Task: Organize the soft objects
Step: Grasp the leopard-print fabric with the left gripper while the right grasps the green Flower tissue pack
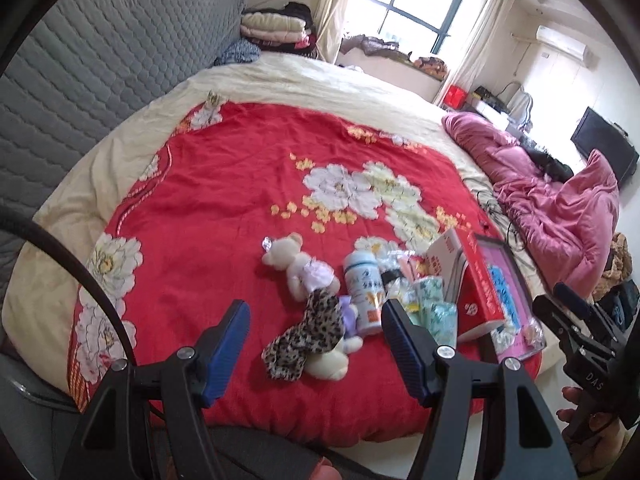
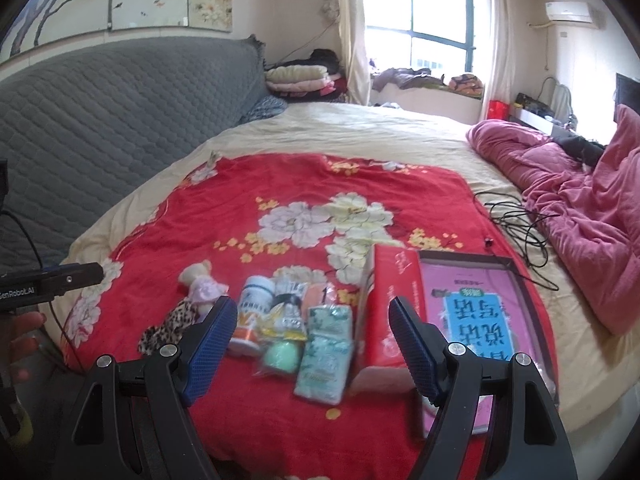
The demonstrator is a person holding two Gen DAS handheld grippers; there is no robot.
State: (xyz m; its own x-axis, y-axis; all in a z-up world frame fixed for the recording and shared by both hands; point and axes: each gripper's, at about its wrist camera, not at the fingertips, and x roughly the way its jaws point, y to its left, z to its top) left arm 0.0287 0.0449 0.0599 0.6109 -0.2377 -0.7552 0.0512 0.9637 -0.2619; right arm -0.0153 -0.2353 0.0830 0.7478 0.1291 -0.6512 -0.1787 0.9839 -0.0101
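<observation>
On the red flowered bedspread (image 1: 224, 184) lie a cream teddy in a pink dress (image 1: 294, 262), a leopard-print soft toy (image 1: 308, 336) over a cream plush (image 1: 328, 364), a white bottle (image 1: 364, 292) and teal tissue packs (image 1: 436, 312). My left gripper (image 1: 315, 306) hovers open above the leopard toy, touching nothing. In the right wrist view the teddy (image 2: 202, 284), bottle (image 2: 252, 312), a green ball in a bag (image 2: 280, 356) and a tissue pack (image 2: 326, 356) lie ahead. My right gripper (image 2: 313, 306) is open and empty over them.
A red box (image 2: 384, 308) and a pink book (image 2: 476, 312) lie right of the pile. Black cables (image 2: 516, 220) and a crumpled pink duvet (image 2: 580, 208) are further right. A grey quilted headboard (image 1: 80, 80) stands left, with folded clothes (image 1: 276, 26) at the back.
</observation>
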